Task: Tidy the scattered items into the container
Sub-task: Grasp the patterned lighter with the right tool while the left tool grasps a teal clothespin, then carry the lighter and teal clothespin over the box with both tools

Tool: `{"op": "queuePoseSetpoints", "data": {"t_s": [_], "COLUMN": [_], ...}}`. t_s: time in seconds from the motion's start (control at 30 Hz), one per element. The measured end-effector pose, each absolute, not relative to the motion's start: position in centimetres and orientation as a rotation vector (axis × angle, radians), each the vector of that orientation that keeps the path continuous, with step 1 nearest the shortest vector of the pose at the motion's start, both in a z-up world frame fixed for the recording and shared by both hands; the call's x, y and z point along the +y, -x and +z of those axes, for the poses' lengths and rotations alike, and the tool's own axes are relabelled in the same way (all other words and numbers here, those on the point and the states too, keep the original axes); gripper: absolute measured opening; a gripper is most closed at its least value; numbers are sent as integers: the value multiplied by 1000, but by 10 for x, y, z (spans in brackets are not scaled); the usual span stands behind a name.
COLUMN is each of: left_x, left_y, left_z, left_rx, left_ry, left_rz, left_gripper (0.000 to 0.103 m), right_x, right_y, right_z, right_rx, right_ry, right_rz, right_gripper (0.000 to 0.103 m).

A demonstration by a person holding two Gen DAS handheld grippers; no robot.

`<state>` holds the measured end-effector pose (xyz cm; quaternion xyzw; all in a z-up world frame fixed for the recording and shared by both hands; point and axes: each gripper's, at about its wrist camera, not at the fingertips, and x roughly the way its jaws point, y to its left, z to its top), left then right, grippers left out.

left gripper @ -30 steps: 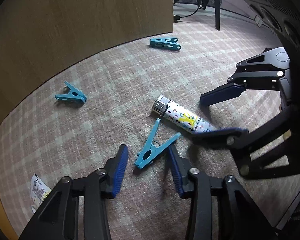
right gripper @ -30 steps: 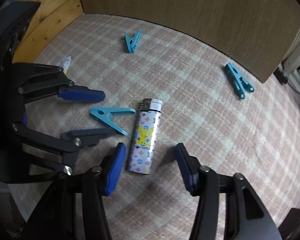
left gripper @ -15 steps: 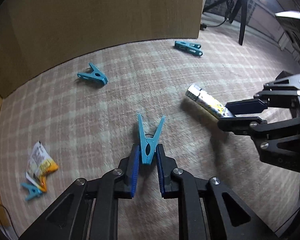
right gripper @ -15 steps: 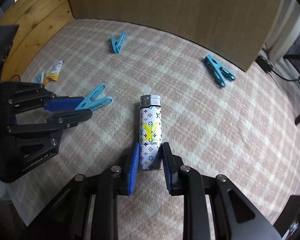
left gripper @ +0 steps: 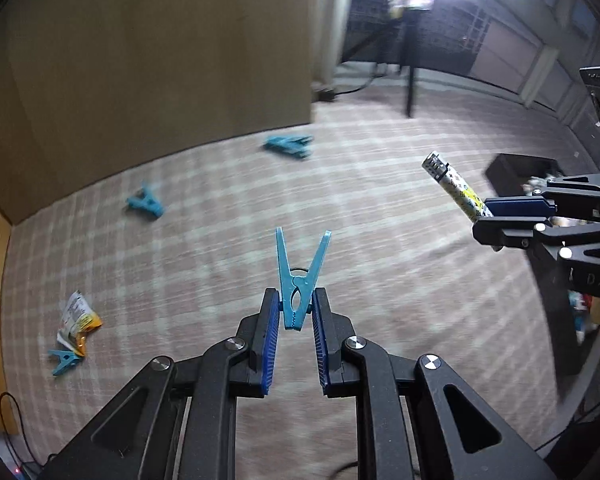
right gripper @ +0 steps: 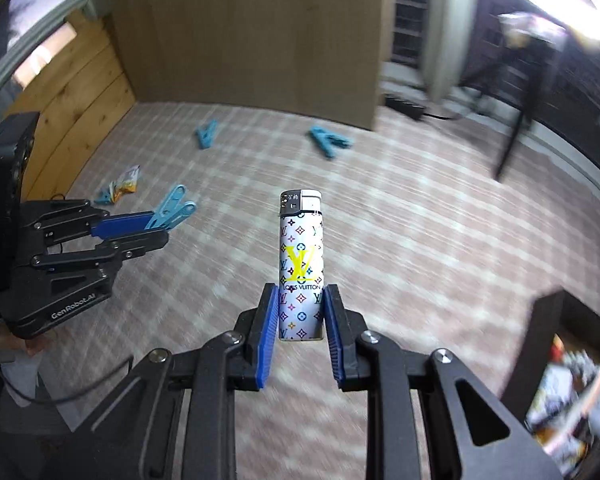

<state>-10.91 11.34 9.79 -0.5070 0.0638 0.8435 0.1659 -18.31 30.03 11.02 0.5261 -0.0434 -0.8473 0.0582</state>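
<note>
place: probably home | checked carpet (left gripper: 380, 240) | wooden cabinet (right gripper: 260, 32)

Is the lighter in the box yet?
No. The right gripper holds the lighter above the carpet; the box sits off to its right.

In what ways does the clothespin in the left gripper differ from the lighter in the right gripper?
The clothespin is plain blue plastic; the lighter is white with a coloured pattern and a metal top. The clothespin forks into two spread arms; the lighter is one straight body. The left gripper grips the clothespin at its toothed end; the right gripper grips the lighter near its base. Both are lifted off the carpet.
</note>
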Motion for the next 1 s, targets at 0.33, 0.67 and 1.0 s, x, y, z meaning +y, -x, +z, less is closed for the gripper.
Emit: {"op": "queuePoseSetpoints", "data": {"t_s": [0.33, 0.67, 1.0], "left_x": [220, 347, 465], "left_y": [69, 36, 18], "left_z": [136, 154, 162], "left_rx": [261, 341, 393], "left_ry": [1305, 1188, 1120], "left_rz": [2261, 2074, 1938], "left_gripper": [15, 15, 15], "right_x": [401, 512, 566], "right_y": [62, -80, -180], "right_z": [156, 162, 147], "right_rx": [-341, -651, -837], "right_ry": [-1575, -1684, -1828], "right_rz": [-2779, -2973, -3038], "right_gripper": [22, 22, 22]}}
